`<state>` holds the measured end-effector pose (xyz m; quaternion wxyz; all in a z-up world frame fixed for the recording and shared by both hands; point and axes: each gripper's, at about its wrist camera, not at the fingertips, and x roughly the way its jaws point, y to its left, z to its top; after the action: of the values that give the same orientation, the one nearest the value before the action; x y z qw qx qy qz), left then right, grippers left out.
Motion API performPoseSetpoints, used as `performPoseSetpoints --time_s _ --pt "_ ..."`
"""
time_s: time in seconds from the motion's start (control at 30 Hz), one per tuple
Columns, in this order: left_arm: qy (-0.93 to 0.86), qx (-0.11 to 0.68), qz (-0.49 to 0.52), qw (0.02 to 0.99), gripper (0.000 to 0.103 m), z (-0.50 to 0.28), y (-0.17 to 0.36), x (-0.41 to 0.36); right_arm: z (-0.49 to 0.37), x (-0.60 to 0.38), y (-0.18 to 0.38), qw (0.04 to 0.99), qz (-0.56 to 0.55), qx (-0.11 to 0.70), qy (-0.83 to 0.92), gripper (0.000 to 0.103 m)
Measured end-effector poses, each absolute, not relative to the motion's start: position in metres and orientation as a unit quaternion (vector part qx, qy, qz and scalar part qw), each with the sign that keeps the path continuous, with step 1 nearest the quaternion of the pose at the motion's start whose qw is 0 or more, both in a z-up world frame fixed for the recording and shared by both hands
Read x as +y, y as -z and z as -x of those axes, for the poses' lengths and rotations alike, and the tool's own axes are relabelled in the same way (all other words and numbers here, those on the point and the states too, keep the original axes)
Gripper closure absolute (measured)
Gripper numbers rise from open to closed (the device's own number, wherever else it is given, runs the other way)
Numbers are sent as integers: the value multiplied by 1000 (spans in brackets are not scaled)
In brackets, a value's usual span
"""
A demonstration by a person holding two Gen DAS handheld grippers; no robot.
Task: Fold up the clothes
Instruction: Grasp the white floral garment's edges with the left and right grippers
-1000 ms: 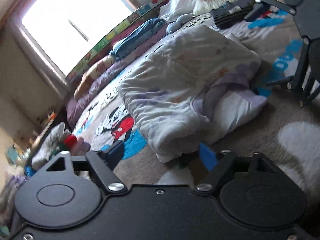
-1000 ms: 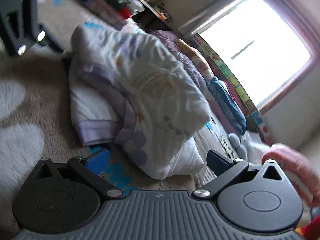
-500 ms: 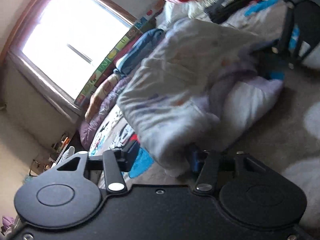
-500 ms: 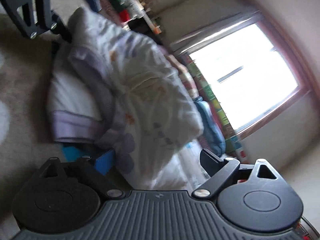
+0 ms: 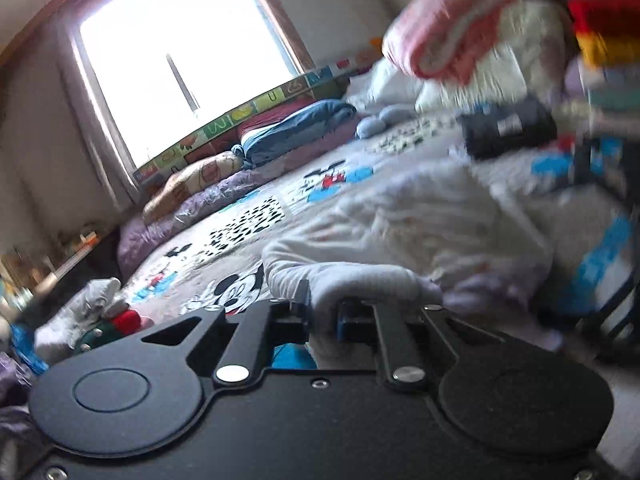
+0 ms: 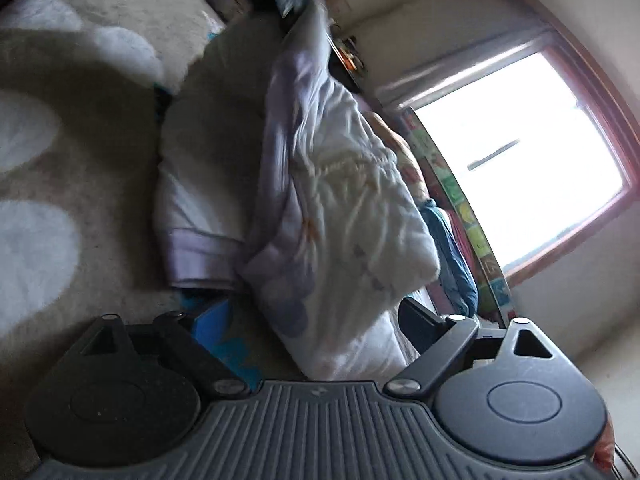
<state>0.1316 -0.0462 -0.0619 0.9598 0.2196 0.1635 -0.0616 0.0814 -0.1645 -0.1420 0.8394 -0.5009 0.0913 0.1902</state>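
- Left wrist view: the left gripper (image 5: 322, 318) is closing its jaws, pinching a rolled lilac hem of the white, pastel-printed soft cotton garment (image 5: 420, 224). The cloth is lying across the cartoon-printed bedspread (image 5: 256, 216), below the bright window (image 5: 188, 52), with a dark folded bundle (image 5: 506, 128) and a pink folded cloth (image 5: 448, 28) well beyond it.
- Right wrist view: the right gripper (image 6: 314, 320) is standing wide, its jaws narrowing slightly; a hanging corner of the same garment (image 6: 340, 216) is sitting between them, but the pads do not appear to be pressing on it. One end of the cloth is rising toward the top of the frame, while a white part with a lilac cuff is resting on the beige rug (image 6: 80, 184).
- Handling, as a judgement: the fabric looks light, limp and non-slippery; it will probably sag and bunch, so hems and corners are likely the best holds.
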Motion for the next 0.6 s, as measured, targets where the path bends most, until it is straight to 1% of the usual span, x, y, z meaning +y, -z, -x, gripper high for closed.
performPoseSetpoints --time_s 0.13,0.2,0.23,0.3,0.33,0.37,0.4,0.43,0.5,0.53,0.6 --pt "71 168 -178 967 93 -132 46 -47 -85 -161 148 835 517 78 -170 15" --pt "71 167 -174 968 93 -130 44 -47 -87 -158 152 835 520 75 -165 16" --pt "69 165 -177 968 93 -127 42 -48 -88 -157 153 837 517 74 -164 17" --pt "67 161 -184 967 93 -121 41 -50 -89 -157 153 840 511 77 -165 25" --pt "66 160 -188 967 93 -118 40 -52 -90 -158 151 844 503 81 -164 40" --pt "63 156 -198 966 93 -115 39 -54 -90 -160 148 850 493 87 -165 64" --pt "59 151 -213 964 94 -112 39 -55 -90 -163 144 856 481 94 -166 70" --pt "56 146 -225 962 94 -110 38 -56 -90 -166 139 863 465 100 -169 75" --pt "52 138 -241 959 94 -106 35 -56 -86 -173 125 876 438 104 -172 80" --pt "51 135 -246 958 95 -104 32 -57 -84 -177 118 882 425 104 -173 84" --pt "49 125 -256 957 95 -101 25 -57 -80 -183 100 895 399 100 -172 86"
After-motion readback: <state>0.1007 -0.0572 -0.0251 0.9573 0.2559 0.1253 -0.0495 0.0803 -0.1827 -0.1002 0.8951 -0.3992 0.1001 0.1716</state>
